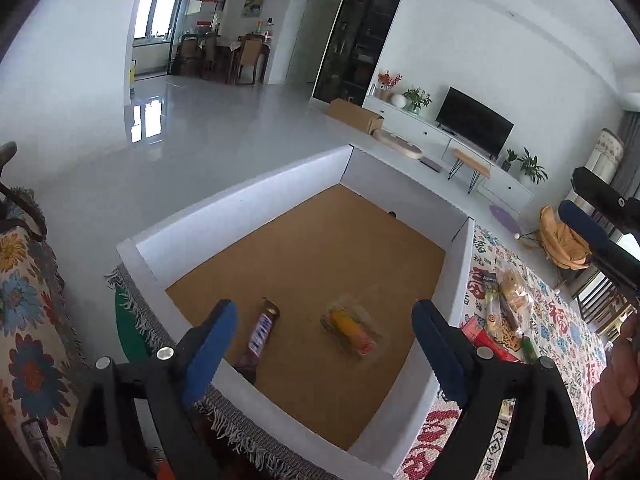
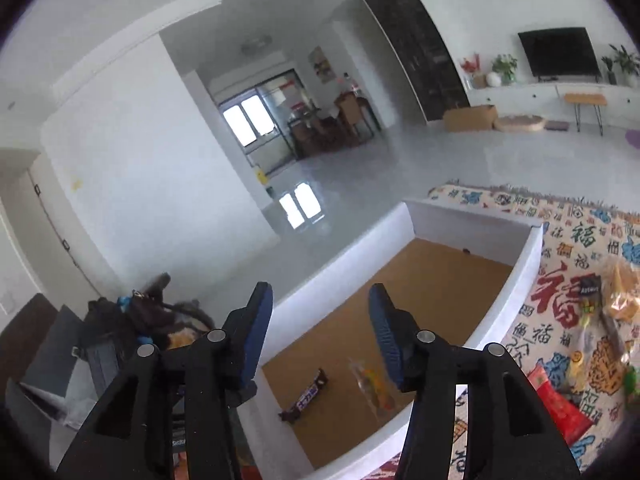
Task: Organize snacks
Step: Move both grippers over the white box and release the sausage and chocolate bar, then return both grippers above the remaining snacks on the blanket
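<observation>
From my left wrist, my left hand-held gripper (image 1: pixel 324 340) hangs released and empty over the white box (image 1: pixel 240 204), where a chocolate bar (image 1: pixel 262 332) and a clear-wrapped snack (image 1: pixel 354 330) lie apart on the brown floor; more snacks (image 1: pixel 502 312) sit on the patterned cloth (image 1: pixel 560 336) beside it. From my right wrist, my right hand-held gripper (image 2: pixel 320 332) is likewise spread, holding nothing, above that box (image 2: pixel 524 264), bar (image 2: pixel 306 400) and wrapped snack (image 2: pixel 374 388).
</observation>
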Motion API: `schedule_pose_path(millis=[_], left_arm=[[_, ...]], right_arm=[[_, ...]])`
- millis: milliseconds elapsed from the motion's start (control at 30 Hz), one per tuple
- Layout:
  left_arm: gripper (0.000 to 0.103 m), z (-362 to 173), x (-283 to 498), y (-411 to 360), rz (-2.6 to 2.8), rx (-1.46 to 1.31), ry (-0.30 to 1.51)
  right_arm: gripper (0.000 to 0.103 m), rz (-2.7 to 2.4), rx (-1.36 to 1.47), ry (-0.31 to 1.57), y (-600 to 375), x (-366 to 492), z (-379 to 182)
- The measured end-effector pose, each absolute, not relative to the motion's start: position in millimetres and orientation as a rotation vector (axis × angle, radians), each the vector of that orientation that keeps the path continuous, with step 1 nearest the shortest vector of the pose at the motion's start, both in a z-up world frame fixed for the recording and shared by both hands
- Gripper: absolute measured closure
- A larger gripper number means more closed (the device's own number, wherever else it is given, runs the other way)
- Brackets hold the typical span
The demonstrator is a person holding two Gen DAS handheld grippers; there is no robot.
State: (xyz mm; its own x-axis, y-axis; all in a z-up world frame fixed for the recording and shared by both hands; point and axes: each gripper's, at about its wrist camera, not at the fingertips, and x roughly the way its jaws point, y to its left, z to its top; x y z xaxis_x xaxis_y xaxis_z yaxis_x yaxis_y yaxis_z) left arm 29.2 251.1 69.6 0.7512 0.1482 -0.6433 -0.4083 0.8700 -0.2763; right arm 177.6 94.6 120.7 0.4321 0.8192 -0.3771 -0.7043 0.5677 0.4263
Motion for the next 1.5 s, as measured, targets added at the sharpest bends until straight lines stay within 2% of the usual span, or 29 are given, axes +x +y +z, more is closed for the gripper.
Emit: schedule_pose_path(millis=[67,167,300,433,600,800,900,967,1367,1500], left_arm=[[0.015,70,26,235,0.295,-0.397,0.65],[0.015,69,27,195,0.222,-0.359,0.665],[0.014,56,26,124,0.064,-0.332,0.723],[0.014,19,38,50,-0.091,-0.271,0.839],[0.014,-26,53,-17,-0.151,-0.112,0.938],[0.014,-54,82,-37,-0.115,-0.007,0.968],[0.014,-67,85,-35,-0.075,0.04,0.949],[0.014,-80,89,-30,-0.076,0.02,1.007],[0.013,-84,93,-19,-0.069,-0.022,1.025],[0.009,-86,93,-23,-0.07,-0.003,1.032]], right_arm=[[0.041,0.927,0.186,0.555,77,173,121],[0.035,0.86,0.105,0.533,44,164,107],[0.035,0.681,-0.01,0.565,-31,153,58],[0.035,0.398,-0.13,0.646,-123,137,-13],[0.035,0.164,-0.021,0.784,-225,122,-69],[0.035,0.072,0.042,0.857,-258,118,-89],[0.028,0.062,0.012,0.873,-251,121,-92],[0.023,0.053,-0.041,0.88,-242,121,-94],[0.02,0.047,-0.033,0.884,-247,122,-96],[0.02,0.047,-0.032,0.885,-249,124,-97]])
